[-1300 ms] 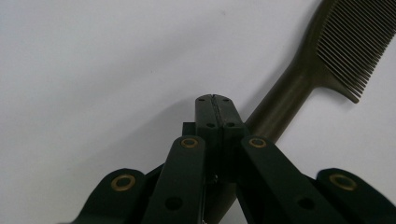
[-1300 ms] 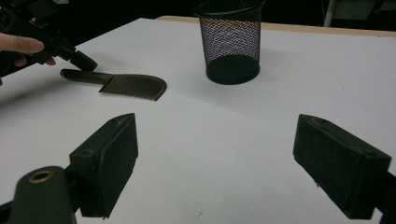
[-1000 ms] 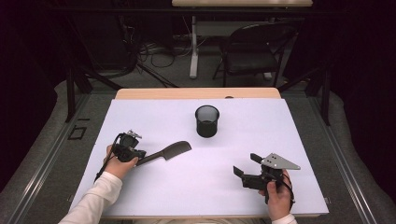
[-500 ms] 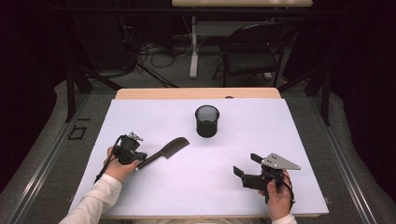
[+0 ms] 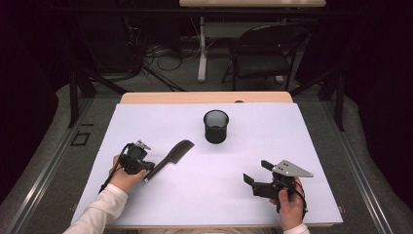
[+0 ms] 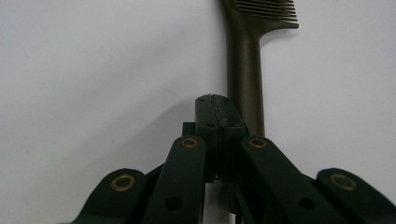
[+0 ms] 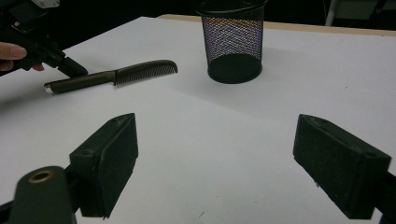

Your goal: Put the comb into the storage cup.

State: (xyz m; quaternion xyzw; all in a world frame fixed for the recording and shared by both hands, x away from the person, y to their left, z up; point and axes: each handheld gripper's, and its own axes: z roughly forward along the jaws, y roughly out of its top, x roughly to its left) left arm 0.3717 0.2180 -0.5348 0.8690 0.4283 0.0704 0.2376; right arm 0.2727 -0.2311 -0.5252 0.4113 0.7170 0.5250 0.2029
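Note:
A dark comb (image 5: 169, 158) lies slantwise on the white tabletop (image 5: 204, 204), left of centre, with its toothed end pointing away. My left gripper (image 5: 148, 168) rests against the left side of its handle. In the left gripper view the jaws (image 6: 217, 100) are shut with nothing between them, and the comb's handle (image 6: 245, 70) runs alongside them on the right. A black mesh cup (image 5: 215, 126) stands upright at the middle back. My right gripper (image 5: 256, 171) stays low at the front right, open and empty (image 7: 215, 140), facing the cup (image 7: 232, 42) and comb (image 7: 116, 74).
A strip of bare wood (image 5: 204, 97) runs along the table's far edge. Beyond it are a dark folding chair (image 5: 263, 53), a table leg and cables on the floor. White surface lies between the comb, the cup and the right gripper.
The comb has swivelled a little, its toothed end farther away and its handle end nearer me. My left gripper shifted slightly along with it. The right gripper has kept still.

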